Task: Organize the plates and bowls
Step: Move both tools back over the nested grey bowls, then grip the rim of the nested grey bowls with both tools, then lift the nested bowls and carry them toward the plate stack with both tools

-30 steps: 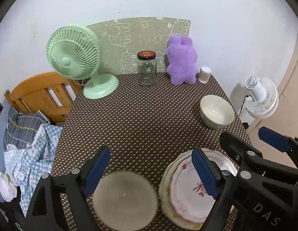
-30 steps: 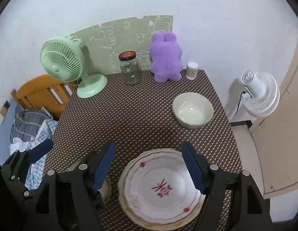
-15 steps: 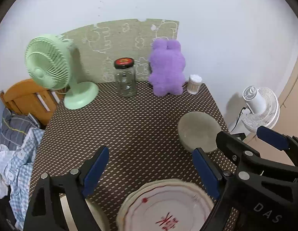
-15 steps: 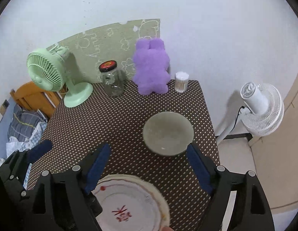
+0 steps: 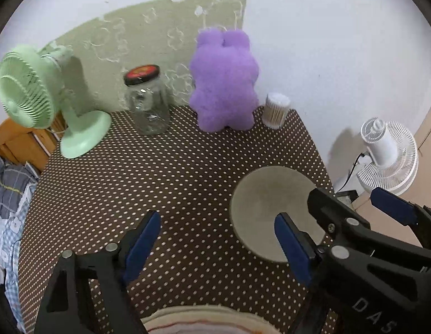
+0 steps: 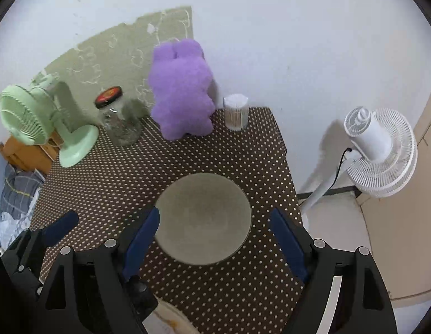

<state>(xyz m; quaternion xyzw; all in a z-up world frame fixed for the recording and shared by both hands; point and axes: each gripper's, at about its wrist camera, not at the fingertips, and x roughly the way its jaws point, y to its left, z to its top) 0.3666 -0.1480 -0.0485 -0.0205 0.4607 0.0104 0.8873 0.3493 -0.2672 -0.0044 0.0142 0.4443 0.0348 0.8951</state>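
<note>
A beige bowl (image 6: pixel 203 218) stands on the dotted brown table near its right edge; it also shows in the left wrist view (image 5: pixel 271 208). My right gripper (image 6: pixel 215 239) is open, its blue fingers to either side of the bowl's near rim, not touching it. My left gripper (image 5: pixel 218 246) is open and empty over bare tablecloth just left of the bowl. The rim of the stacked plates (image 5: pixel 204 320) shows at the bottom edge under the left gripper, and a sliver of it (image 6: pixel 173 320) shows in the right wrist view.
Along the back wall stand a green desk fan (image 5: pixel 34 103), a glass jar with a red lid (image 5: pixel 146 103), a purple plush toy (image 5: pixel 223 83) and a cotton swab holder (image 5: pixel 276 110). A white floor fan (image 6: pixel 379 150) stands right of the table. A wooden chair with clothes (image 5: pixel 9 167) is at left.
Both grippers have moved forward and to the right, away from the plates. The bowl has come between the right gripper's fingers. The plates have slid to the bottom edge of both views.
</note>
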